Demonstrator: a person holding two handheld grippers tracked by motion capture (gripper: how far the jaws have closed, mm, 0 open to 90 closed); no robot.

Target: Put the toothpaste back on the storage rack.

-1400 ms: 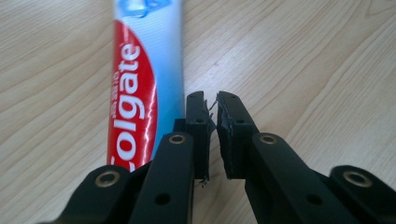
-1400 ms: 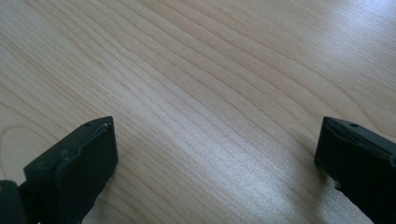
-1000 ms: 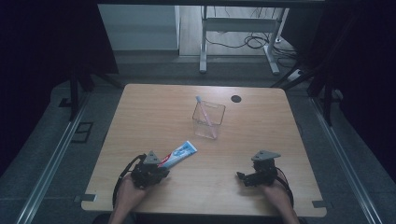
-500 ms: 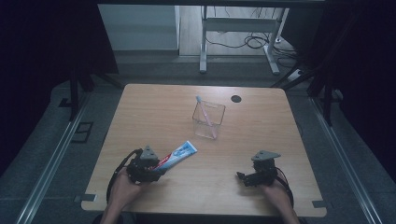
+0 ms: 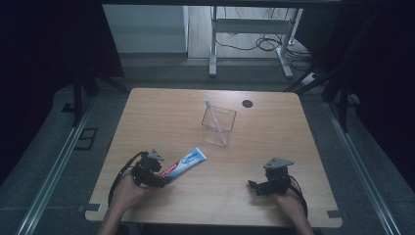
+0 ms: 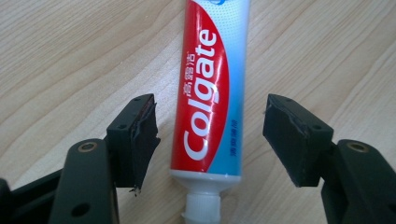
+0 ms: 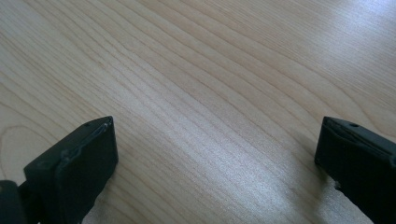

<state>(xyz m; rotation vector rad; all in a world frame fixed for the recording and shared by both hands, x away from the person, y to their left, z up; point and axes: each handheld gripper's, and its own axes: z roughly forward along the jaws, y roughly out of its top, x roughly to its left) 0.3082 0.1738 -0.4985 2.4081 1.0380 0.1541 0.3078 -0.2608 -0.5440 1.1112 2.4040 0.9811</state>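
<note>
A red, white and blue Colgate toothpaste tube [image 5: 186, 162] lies flat on the wooden table [image 5: 161, 117], with its white cap [image 6: 201, 207] toward my left gripper [image 5: 163, 179]. In the left gripper view the tube [image 6: 210, 93] lies between the jaws of that gripper [image 6: 212, 135]. The jaws have just been opening, and neither pad touches the tube. My right gripper [image 5: 252, 186] rests near the front right of the table. It is open [image 7: 217, 154] over bare wood with nothing between its fingers.
A clear square cup [image 5: 219, 126] stands mid-table with a toothbrush [image 5: 215, 120] leaning inside it. A small black round spot [image 5: 247, 104] sits near the far edge. A person's hands hold both grippers at the table's front edge.
The left gripper's jaws have spread apart off the tube and the gripper has backed slightly to the left. The tube stays flat on the table. The right gripper has not moved.
</note>
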